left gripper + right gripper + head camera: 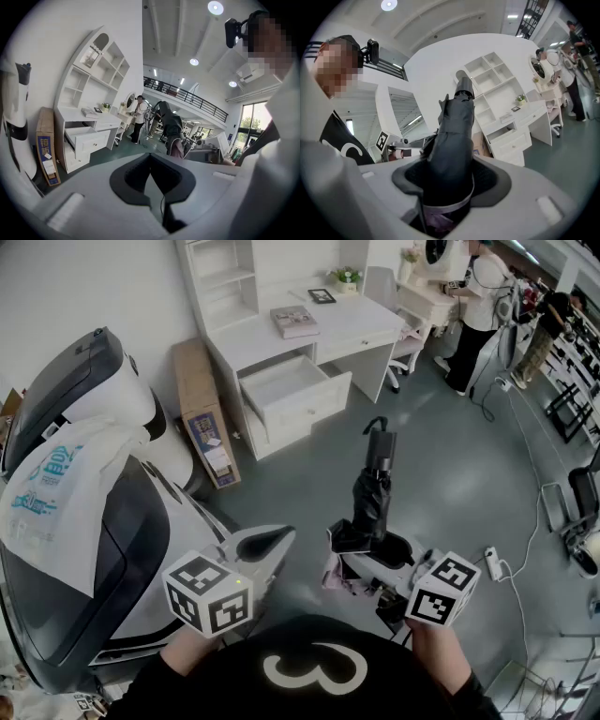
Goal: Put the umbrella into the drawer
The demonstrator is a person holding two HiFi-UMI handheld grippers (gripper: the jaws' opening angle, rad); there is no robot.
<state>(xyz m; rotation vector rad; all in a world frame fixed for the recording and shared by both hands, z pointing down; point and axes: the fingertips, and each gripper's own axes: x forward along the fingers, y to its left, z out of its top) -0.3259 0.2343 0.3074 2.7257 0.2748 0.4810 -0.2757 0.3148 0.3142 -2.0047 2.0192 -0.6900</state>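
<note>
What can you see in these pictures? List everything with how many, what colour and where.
black folded umbrella: one, black, upright in the right claw
white wooden desk: one, white, against the far wall
open desk drawer: one, white, pulled out of the desk
flat pinkish-grey book: one, on the desk top
brown cardboard box: one, brown, left of the desk
large white and black machine: one, far left
white plastic bag with blue print: one, draped on the machine
white power strip: one, floor at right
person in a white top: one, background
person in dark clothes: one, background
left claw: white, shut, empty
right claw: white, closed on the umbrella
</note>
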